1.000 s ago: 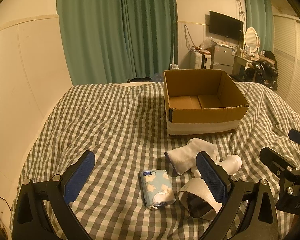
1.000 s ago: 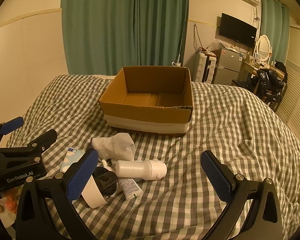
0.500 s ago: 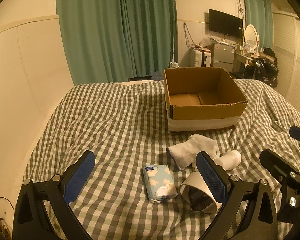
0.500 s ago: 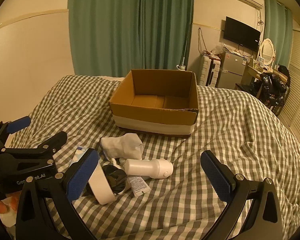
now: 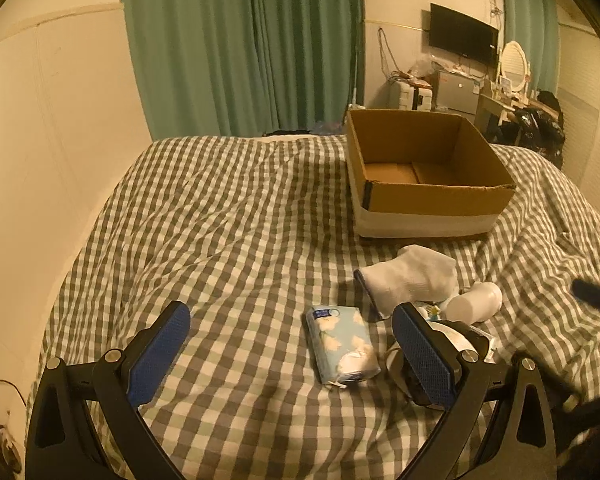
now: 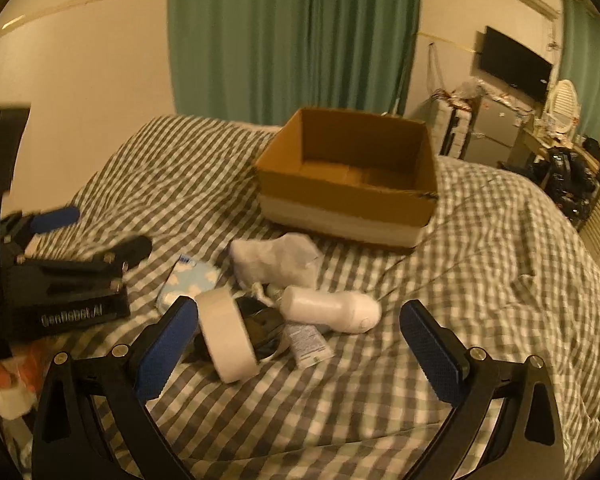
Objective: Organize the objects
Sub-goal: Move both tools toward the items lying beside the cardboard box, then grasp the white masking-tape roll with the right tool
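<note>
A bedroom with green curtains (image 5: 244, 44) holds a bed covered by a checked blanket (image 5: 228, 220), which serves as the work surface. The cardboard box (image 5: 428, 200) sits on the blanket at about 1 o'clock in the left wrist view and at 12 o'clock in the right wrist view.

The left gripper (image 5: 288, 352) stands wide and holds nothing. The right gripper (image 6: 300, 344) also stands wide and holds nothing. The loose items lie in a cluster just short of the box: a tissue pack (image 5: 342, 344), a white sock (image 5: 412, 280), a white bottle (image 6: 332, 308), a tape roll (image 6: 226, 336) and a small tube (image 6: 306, 342). The sock, bottle, roll and tube touch or overlap; the tissue pack lies just beside them.

Judged step: selection and approach for the first pick.

1. Take the tissue pack first with the left gripper; it lies apart and flat.
2. Close across its narrow sides, not its length.
3. Take the bottle across its body with the right gripper; it may roll.

The box interior shows only its bottom flaps; no item is inside.
</note>
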Demonstrator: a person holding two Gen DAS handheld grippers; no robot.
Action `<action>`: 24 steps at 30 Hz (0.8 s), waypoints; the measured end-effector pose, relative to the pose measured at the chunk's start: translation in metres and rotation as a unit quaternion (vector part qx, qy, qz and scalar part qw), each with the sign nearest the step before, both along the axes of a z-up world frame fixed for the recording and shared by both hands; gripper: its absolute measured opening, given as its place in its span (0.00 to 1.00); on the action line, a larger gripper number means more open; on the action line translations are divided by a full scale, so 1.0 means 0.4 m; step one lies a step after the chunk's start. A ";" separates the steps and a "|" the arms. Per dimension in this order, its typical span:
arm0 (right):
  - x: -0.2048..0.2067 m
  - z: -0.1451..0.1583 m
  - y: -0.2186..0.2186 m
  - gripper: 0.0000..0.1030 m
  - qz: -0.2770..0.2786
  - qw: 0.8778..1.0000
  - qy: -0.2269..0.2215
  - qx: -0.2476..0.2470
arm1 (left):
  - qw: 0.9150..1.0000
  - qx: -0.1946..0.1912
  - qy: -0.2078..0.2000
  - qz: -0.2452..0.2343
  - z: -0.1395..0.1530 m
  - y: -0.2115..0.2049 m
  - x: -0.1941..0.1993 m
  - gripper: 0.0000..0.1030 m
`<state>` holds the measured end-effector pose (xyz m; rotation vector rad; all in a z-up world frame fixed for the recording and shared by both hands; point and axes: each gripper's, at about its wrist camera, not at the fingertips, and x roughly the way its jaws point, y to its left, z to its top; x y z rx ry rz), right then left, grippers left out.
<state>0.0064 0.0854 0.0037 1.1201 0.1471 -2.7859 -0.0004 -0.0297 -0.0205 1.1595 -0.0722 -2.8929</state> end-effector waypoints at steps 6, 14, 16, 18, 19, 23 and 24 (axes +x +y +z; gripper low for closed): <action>-0.034 -0.089 -0.044 0.78 0.042 0.997 -0.067 -0.008 | 1.000 0.007 -0.014 0.011 -0.027 -0.031 -0.020 1.00; -0.052 -0.142 -0.065 0.31 0.071 0.992 -0.108 -0.007 | 0.999 -0.003 -0.032 0.001 -0.059 -0.022 -0.035 1.00; -0.050 -0.128 -0.056 0.30 0.068 0.993 -0.100 -0.009 | 0.999 -0.008 -0.036 -0.001 -0.066 -0.016 -0.040 1.00; -0.047 -0.108 -0.044 0.30 0.065 0.994 -0.085 -0.011 | 0.999 -0.015 -0.040 -0.003 -0.073 -0.009 -0.043 1.00; -0.044 -0.098 -0.042 0.30 0.064 0.995 -0.080 -0.011 | 0.999 -0.019 -0.042 -0.004 -0.078 -0.006 -0.044 1.00; -0.034 -0.039 -0.007 0.17 0.056 0.997 -0.046 -0.022 | 0.998 -0.025 -0.060 -0.012 -0.104 0.012 -0.056 1.00; -0.035 -0.030 0.003 0.17 0.052 0.998 -0.041 -0.022 | 0.997 -0.026 -0.065 -0.015 -0.110 0.018 -0.059 1.00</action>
